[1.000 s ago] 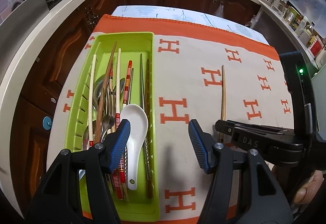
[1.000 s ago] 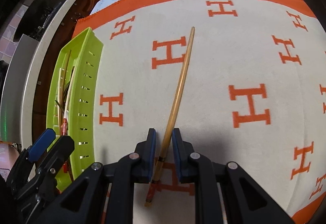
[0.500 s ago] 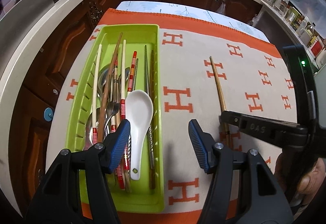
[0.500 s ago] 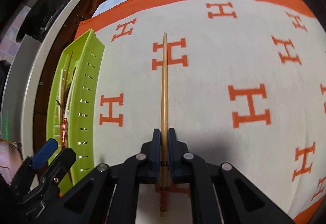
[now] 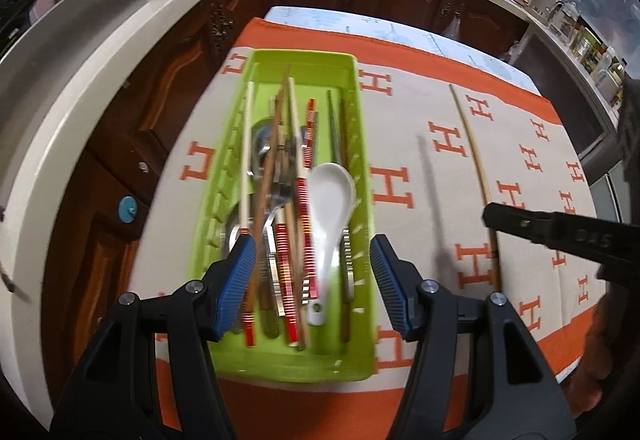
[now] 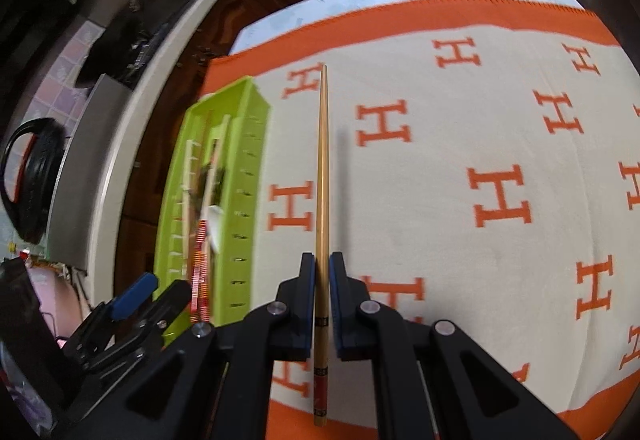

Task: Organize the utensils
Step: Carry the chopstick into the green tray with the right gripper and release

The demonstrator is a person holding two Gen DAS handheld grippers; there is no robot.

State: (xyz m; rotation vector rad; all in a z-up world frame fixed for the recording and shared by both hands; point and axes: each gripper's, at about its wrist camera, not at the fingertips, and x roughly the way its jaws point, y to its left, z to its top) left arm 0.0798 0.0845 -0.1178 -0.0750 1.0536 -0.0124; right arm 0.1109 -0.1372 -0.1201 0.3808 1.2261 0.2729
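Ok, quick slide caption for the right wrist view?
Right gripper clamps a bamboo chopstick above the H-patterned cloth, green utensil tray alongside.

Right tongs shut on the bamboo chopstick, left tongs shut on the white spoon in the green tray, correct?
Not quite. The left tongs are open, holding nothing, above the white spoon in the green tray, per the left wrist view. The right tongs do grip the chopstick.

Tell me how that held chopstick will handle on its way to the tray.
The chopstick looks stiff: it juts out straight from the right tongs. Gripped near its decorated end, its long tip may swing or pivot. Smooth and thin, it could slip or roll if dropped short of the tray.
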